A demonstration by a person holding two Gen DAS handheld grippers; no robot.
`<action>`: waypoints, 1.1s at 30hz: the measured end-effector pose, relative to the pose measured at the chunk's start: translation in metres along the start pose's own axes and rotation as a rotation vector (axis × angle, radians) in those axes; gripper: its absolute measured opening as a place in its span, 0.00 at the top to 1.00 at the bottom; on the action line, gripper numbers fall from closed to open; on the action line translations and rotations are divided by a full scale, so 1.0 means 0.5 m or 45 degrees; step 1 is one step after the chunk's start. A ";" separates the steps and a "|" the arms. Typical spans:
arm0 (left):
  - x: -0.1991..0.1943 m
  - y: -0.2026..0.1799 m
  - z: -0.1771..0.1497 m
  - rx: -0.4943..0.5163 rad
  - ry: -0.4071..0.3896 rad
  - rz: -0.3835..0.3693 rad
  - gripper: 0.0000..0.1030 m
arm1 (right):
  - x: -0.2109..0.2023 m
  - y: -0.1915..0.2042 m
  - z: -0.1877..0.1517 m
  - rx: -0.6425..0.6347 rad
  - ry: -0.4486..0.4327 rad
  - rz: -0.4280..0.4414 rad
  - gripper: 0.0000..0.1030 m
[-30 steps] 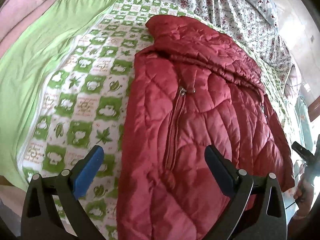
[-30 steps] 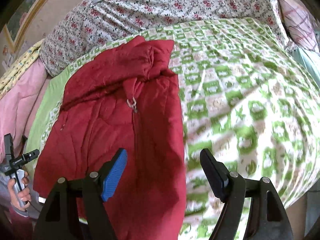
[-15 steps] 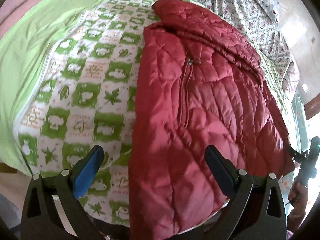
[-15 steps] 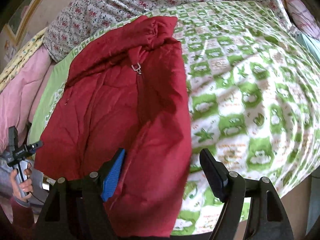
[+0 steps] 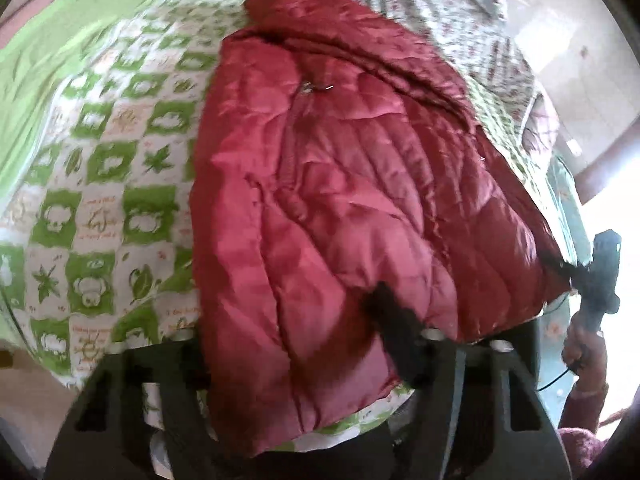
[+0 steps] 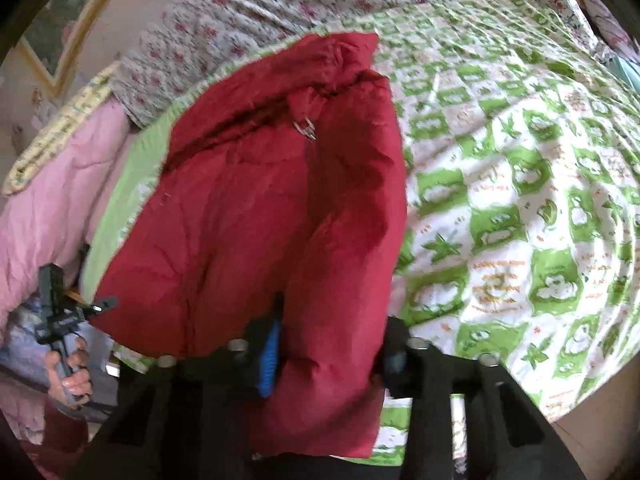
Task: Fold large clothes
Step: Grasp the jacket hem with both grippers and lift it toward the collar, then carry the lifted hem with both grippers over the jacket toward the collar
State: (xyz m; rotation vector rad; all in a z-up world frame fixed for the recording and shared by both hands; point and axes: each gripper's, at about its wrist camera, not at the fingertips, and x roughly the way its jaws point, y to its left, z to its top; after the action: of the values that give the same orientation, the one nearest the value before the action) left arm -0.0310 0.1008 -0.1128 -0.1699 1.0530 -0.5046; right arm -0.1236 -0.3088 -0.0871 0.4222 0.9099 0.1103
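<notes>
Red jacket (image 5: 344,200) on your green-checked quilt (image 5: 100,184) — both grippers, left (image 5: 288,344) and right (image 6: 332,344), clamp its near hem; floral sheet (image 6: 280,4) beyond — pink blanket (image 6: 52,208) alongside.

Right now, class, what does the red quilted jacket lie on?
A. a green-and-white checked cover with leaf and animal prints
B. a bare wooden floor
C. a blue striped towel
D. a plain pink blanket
A: in both wrist views the red quilted jacket spreads over the green-and-white checked cover, whose squares show leaves and small animals; the pink blanket lies off to the side.
</notes>
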 end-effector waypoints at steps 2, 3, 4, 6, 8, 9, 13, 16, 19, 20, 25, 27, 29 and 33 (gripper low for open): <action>-0.003 -0.009 0.002 0.017 -0.020 0.005 0.63 | -0.007 0.002 0.000 0.007 -0.031 0.032 0.72; -0.008 -0.011 0.004 0.017 -0.033 -0.001 0.69 | -0.011 0.004 -0.001 0.010 -0.052 0.049 0.73; -0.014 -0.010 0.006 0.012 -0.044 -0.011 0.72 | -0.015 0.006 -0.002 0.015 -0.068 0.064 0.74; -0.028 -0.011 0.009 0.010 -0.072 -0.030 0.78 | -0.022 0.011 -0.003 0.017 -0.095 0.079 0.76; -0.046 -0.014 0.009 0.018 -0.100 -0.037 0.80 | -0.032 0.015 -0.001 0.011 -0.118 0.095 0.77; -0.051 -0.017 0.010 0.021 -0.113 -0.040 0.80 | -0.037 0.017 0.000 0.010 -0.125 0.101 0.78; -0.076 -0.025 0.010 0.034 -0.163 -0.039 0.82 | -0.057 0.026 0.006 0.002 -0.151 0.130 0.78; -0.089 -0.023 0.011 0.029 -0.174 -0.040 0.82 | -0.068 0.028 0.008 0.013 -0.164 0.156 0.79; -0.097 -0.017 0.026 0.024 -0.182 -0.053 0.83 | -0.081 0.027 0.015 0.033 -0.181 0.182 0.79; -0.100 -0.016 0.031 0.025 -0.189 -0.059 0.83 | -0.084 0.027 0.020 0.035 -0.188 0.184 0.79; -0.130 -0.015 0.092 -0.002 -0.270 -0.107 0.83 | -0.095 0.032 0.071 0.048 -0.240 0.213 0.80; -0.140 -0.019 0.122 0.001 -0.303 -0.105 0.83 | -0.098 0.039 0.103 0.046 -0.275 0.222 0.80; -0.147 -0.022 0.157 -0.003 -0.333 -0.114 0.83 | -0.099 0.043 0.138 0.053 -0.306 0.236 0.80; -0.154 -0.018 0.230 -0.017 -0.387 -0.129 0.83 | -0.092 0.053 0.210 0.045 -0.355 0.246 0.80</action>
State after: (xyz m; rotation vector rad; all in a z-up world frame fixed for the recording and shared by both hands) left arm 0.0350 0.1177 0.0082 -0.3033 0.7535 -0.5444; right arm -0.0672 -0.3294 0.0140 0.5435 0.5962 0.2070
